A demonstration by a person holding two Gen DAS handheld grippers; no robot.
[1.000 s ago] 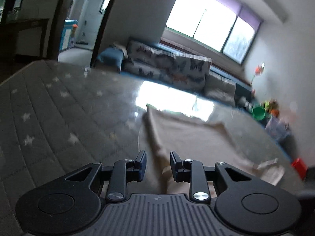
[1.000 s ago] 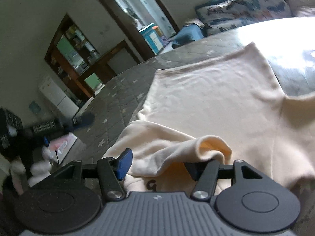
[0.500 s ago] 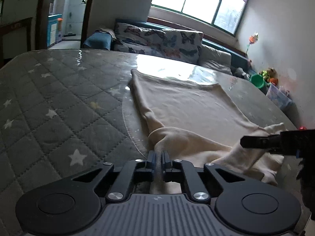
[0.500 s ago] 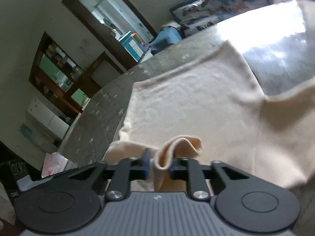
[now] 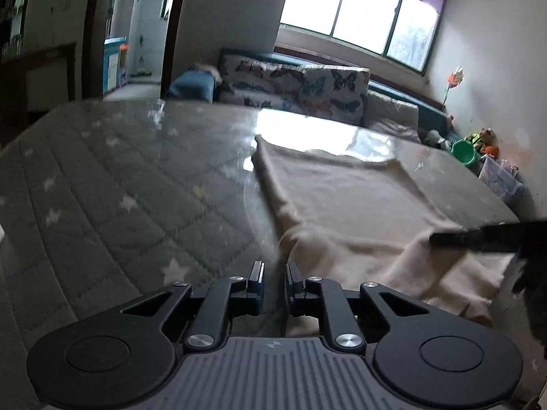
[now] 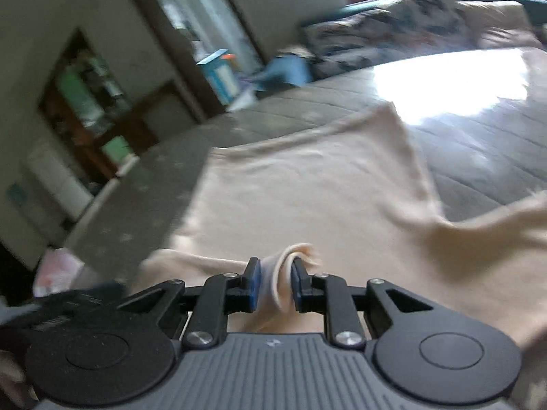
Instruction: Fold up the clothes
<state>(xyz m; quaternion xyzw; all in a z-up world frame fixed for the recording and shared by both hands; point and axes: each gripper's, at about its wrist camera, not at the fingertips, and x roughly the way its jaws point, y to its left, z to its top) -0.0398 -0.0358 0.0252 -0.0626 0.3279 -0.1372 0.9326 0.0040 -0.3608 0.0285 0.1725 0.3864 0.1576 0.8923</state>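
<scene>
- Plainly, the cream garment (image 5: 348, 201) lies spread on the grey star-quilted mattress (image 5: 102, 184), its far hem flat toward the butterfly-print sofa (image 5: 294, 85), its near edge rucked up close to both tools.
- The left gripper (image 5: 274, 278) sits low over the near left corner of the cloth. Its jaws stand narrow and have just been opening a little; in the left wrist view the gap between them shows mattress, and the cloth edge runs just beside the right finger and under it, so I judge the grip released or slipping there.
- The right gripper (image 6: 276, 285) has a bunched fold of the cream fabric between its blue-padded fingers (image 6: 253, 283); the jaws have just eased apart slightly, yet the roll fills the gap and touches both pads, so it looks held.
- That hold on the near edge suits lifting it and carrying it over the flat body toward the far hem.
- The risk, as I read it, is uneven lift: one corner held, the other loose, which would skew the fold.
</scene>
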